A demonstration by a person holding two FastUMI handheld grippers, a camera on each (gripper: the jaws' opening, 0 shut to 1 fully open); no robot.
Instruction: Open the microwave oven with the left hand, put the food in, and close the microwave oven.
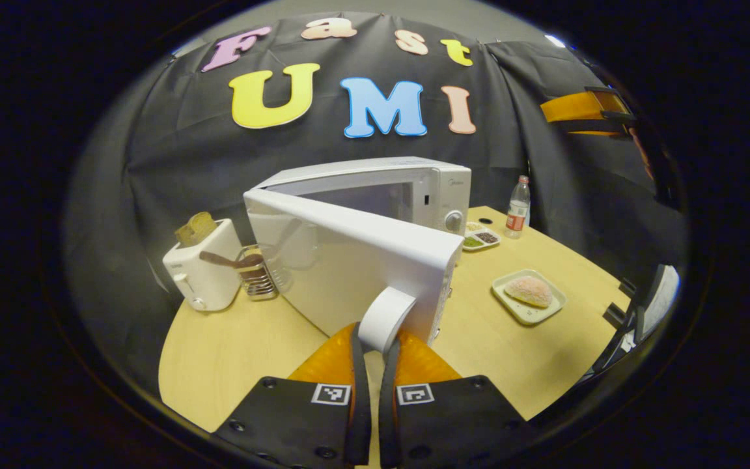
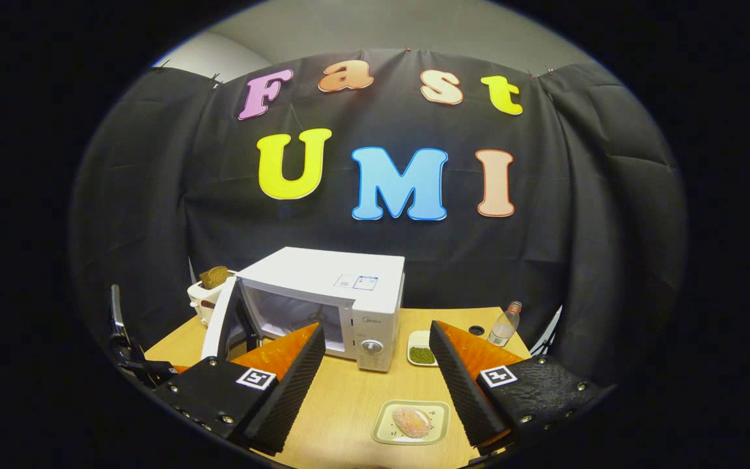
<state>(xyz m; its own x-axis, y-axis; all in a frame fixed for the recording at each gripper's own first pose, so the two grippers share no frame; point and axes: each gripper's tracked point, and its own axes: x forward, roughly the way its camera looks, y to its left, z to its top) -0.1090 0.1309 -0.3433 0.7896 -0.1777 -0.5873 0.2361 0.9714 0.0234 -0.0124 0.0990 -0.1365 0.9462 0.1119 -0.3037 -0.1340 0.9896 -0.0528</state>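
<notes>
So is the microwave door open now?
Open. The microwave door swings out from the microwave, the left gripper shut on its handle.

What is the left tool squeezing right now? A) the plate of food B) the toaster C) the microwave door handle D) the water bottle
C: in the left gripper view, the left tool is closed on the white microwave door handle, and the microwave door stands swung open.
</notes>
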